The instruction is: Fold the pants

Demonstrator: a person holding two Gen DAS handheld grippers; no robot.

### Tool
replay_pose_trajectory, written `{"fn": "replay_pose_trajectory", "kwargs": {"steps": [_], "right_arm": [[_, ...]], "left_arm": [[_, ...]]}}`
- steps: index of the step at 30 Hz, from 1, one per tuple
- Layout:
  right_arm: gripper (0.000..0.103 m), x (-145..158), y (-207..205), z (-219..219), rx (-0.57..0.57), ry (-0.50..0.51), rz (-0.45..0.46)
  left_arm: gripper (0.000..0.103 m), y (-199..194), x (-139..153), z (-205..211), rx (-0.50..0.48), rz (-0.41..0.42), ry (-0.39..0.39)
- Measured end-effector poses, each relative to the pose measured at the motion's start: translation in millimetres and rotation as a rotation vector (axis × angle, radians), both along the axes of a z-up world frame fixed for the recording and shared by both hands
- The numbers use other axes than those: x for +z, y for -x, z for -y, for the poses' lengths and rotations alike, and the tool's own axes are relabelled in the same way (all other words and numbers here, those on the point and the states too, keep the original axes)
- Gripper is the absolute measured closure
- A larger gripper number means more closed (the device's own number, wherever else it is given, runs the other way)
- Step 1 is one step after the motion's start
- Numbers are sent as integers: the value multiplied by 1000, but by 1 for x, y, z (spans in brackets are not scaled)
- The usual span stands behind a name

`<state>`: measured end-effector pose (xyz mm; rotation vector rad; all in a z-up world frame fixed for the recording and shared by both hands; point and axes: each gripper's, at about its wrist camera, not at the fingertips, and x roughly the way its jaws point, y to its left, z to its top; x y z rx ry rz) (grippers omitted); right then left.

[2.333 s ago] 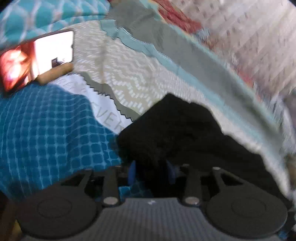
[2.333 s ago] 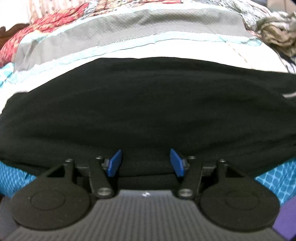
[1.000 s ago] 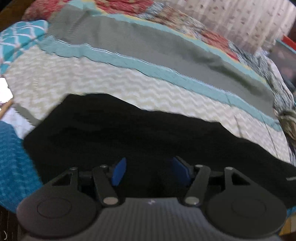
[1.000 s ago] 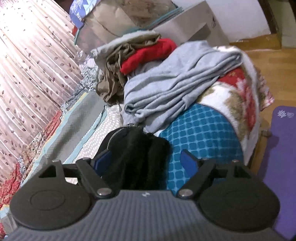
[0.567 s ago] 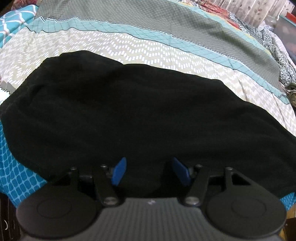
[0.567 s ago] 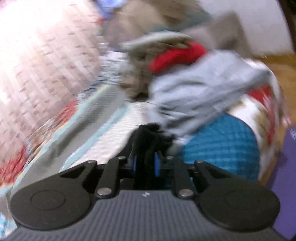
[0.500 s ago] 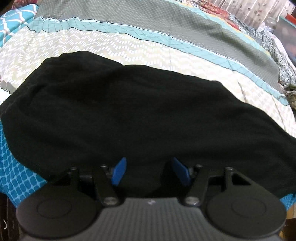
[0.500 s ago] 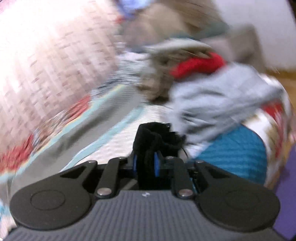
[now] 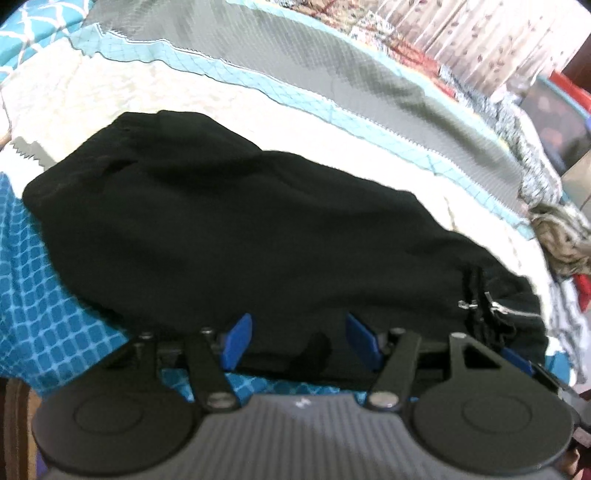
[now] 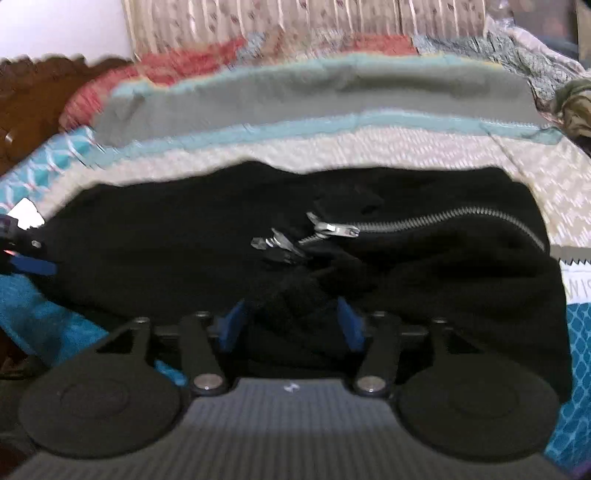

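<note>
The black pants (image 9: 258, 240) lie across the bed quilt (image 9: 110, 99), with a zippered end (image 9: 495, 310) doubled over on the right. In the right wrist view the silver zipper (image 10: 406, 221) runs over the black pants (image 10: 166, 240) just ahead of the jaws. My right gripper (image 10: 290, 326) is opening, and a bunch of black cloth sits loose between its blue pads. At the near edge of the pants my left gripper (image 9: 300, 341) stands open, pressing on nothing. A blue finger (image 10: 31, 265) of the left gripper shows at the left edge.
A blue checked cover (image 9: 55, 295) borders the quilt on the near side. A heap of clothes (image 9: 561, 236) lies at the far right. A patterned curtain (image 10: 295, 18) hangs behind the bed and a dark wooden headboard (image 10: 33, 96) is at the back left.
My right gripper, shut on the pants' end half a second ago, swung it away from the clothes heap onto the pants and its jaws came apart. The left gripper shifted slightly.
</note>
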<state>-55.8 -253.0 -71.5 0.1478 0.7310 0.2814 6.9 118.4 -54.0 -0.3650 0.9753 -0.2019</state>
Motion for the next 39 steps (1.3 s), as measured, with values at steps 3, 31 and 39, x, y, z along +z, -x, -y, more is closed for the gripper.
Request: {"fn": "replay_pose_trajectory", "kwargs": {"steps": [3, 31, 39], "right_arm": [[39, 24, 8, 23, -3, -106, 26], [50, 18, 2, -50, -27, -97, -35], [50, 18, -12, -59, -1, -54, -47]], "left_arm": [[44, 5, -1, -14, -2, 10, 38], [17, 33, -16, -162, 407, 34, 285], [5, 2, -40, -180, 458, 17, 348]]}}
